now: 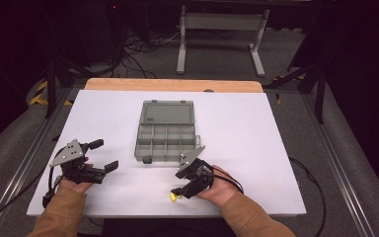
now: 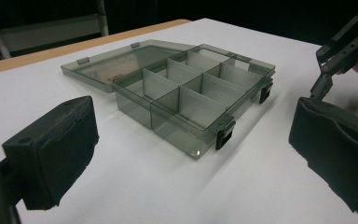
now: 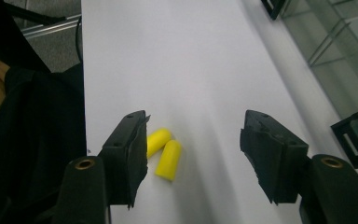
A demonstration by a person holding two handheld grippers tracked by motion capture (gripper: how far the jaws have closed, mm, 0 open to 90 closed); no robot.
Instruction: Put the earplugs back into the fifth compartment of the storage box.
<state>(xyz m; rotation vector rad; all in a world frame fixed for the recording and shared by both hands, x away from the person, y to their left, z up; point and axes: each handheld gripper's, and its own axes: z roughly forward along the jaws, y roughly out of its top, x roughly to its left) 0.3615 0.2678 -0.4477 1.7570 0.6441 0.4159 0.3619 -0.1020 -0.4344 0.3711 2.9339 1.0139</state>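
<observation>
- Your right gripper (image 1: pixel 178 190) sits low at the near edge of the worktop (image 1: pixel 256 123), right of centre, pointing left and down toward two yellow earplugs (image 1: pixel 173 197).
- In the right gripper view its jaws stand partly spread with nothing pinched; the pads are not pressing on either plug.
- There the earplugs (image 3: pixel 163 150) lie side by side on the white sheet, touching or nearly so, between the jaws and close to the left-hand pad (image 3: pixel 135 154); one plug's end is tucked against or just behind that pad's edge. The other pad stands well apart from them.
- Your left gripper (image 1: pixel 104 154) rests at the near left of the worktop, pointing right toward the box (image 1: pixel 165 131). Its jaws are spread wide and hold nothing; in the left gripper view bare worktop lies between its pads.
- The box is a smoky clear organiser in the middle of the worktop, lid laid open flat on the far side. Its divided compartments look bare in the left gripper view (image 2: pixel 186 93), and two dark latches hang at its near edge.
- The earplugs lie near the box's near right corner, apart from it, just beside your right hand (image 1: pixel 217 185).
</observation>
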